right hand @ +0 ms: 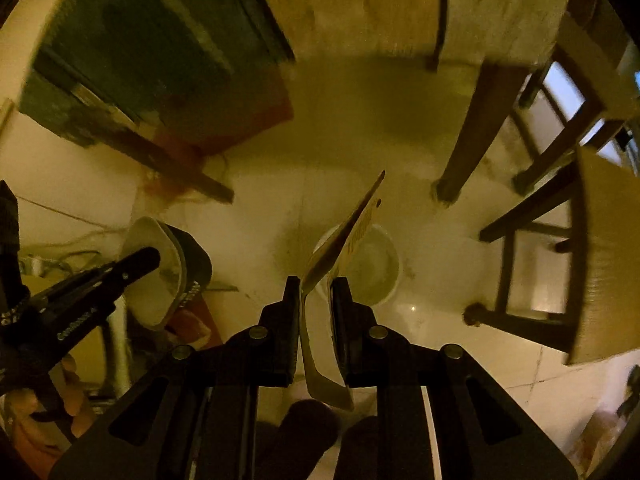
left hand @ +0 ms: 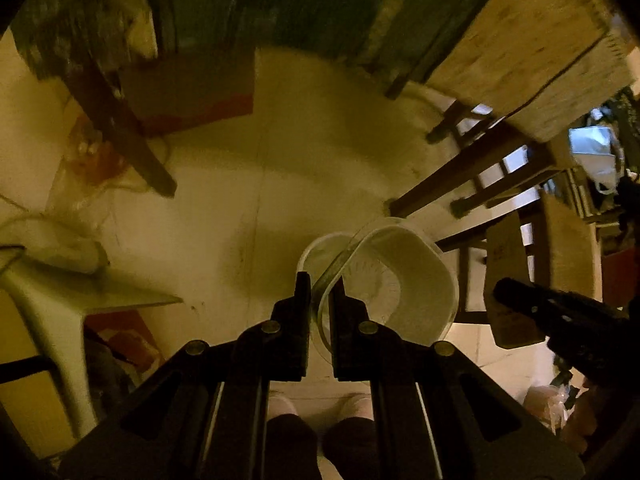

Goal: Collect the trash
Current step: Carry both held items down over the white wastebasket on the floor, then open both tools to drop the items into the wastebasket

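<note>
My left gripper (left hand: 322, 284) points steeply down and is shut on the rim of a clear plastic tub (left hand: 404, 280) with a white inside. A round white bucket (left hand: 316, 252) stands on the floor under it. My right gripper (right hand: 316, 284) is shut on a flattened piece of card (right hand: 344, 240) with print on it, held over the same white bucket (right hand: 376, 268). In the right wrist view the left gripper (right hand: 150, 256) and its tub (right hand: 160, 280) hang at the left. In the left wrist view the right gripper (left hand: 506, 290) and its card (left hand: 506, 264) show at the right.
Dark wooden chair legs (right hand: 464, 136) and a pale wooden seat (left hand: 532, 52) stand to the right. A brown and red box (left hand: 192, 92) and a crumpled clear bag (left hand: 84, 160) lie at the left, beside a white stool (left hand: 52, 300). The person's feet (left hand: 320, 404) are below the grippers.
</note>
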Available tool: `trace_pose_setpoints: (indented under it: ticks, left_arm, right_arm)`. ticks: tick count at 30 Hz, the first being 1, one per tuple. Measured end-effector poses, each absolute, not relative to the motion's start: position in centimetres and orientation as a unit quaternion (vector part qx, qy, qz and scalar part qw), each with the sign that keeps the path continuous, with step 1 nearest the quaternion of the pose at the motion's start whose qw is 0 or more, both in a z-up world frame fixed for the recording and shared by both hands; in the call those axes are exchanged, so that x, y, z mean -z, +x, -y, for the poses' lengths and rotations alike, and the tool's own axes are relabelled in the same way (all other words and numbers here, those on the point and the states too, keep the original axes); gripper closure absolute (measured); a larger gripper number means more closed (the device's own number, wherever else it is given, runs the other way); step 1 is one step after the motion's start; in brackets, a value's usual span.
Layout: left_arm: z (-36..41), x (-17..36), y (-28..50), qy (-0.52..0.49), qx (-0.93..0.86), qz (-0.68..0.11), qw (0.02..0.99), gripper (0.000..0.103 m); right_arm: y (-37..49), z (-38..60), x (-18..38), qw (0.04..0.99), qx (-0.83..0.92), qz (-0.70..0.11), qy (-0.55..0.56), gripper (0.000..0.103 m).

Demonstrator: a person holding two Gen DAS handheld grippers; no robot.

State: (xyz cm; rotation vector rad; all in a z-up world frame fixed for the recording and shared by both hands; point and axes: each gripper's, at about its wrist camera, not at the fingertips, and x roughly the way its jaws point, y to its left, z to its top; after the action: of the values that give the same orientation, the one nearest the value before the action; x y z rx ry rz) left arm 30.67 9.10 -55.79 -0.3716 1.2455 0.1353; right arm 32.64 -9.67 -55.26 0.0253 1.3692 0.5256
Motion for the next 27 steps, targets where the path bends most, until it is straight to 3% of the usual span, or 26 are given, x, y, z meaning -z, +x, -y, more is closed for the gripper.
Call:
trace_pose_setpoints:
  ticks: [8,11,12,13,16,24,26,27]
  left_arm:
    - [-10.5,65.4,32.1,-0.174,-0.074,-0.594,0.782,0.096]
    - [-10.6,67.8,32.7,-0.178,-0.077,-0.598,0.778,0.096]
    - [-10.6,68.4,33.0,-0.179,-0.077,-0.6,0.776,0.096]
    - [-10.4,69.0,33.2,-0.18,-0.077,-0.602,0.774,0.096]
    - [-10.0,70.5,33.7,-0.184,-0.072,-0.611,0.766,0.096]
    - [-6.9,71.0,35.6,-0.187,-0.04,-0.641,0.743,0.095]
    - [-6.0,71.0,36.2,-0.19,-0.031,-0.654,0.732,0.083]
    - [-5.6,71.2,36.4,-0.192,-0.029,-0.661,0.725,0.061]
  right_arm:
    - [34.6,7.5,64.5,0.728,-0.257,-0.635,-0.007,0.084]
    - [35.2,6.9,66.9,0.723,-0.254,-0.643,-0.007,0.072]
    - [35.4,6.9,67.5,0.721,-0.25,-0.647,-0.009,0.063]
    - [35.5,6.8,67.8,0.719,-0.248,-0.649,-0.008,0.057]
    - [35.8,7.1,68.7,0.715,-0.24,-0.656,-0.011,0.054]
    - [35.6,9.8,65.7,0.727,-0.219,-0.65,-0.023,0.054]
    - [35.6,10.6,64.5,0.734,-0.214,-0.643,-0.032,0.054]
    - [35.5,11.0,63.5,0.736,-0.21,-0.642,-0.039,0.053]
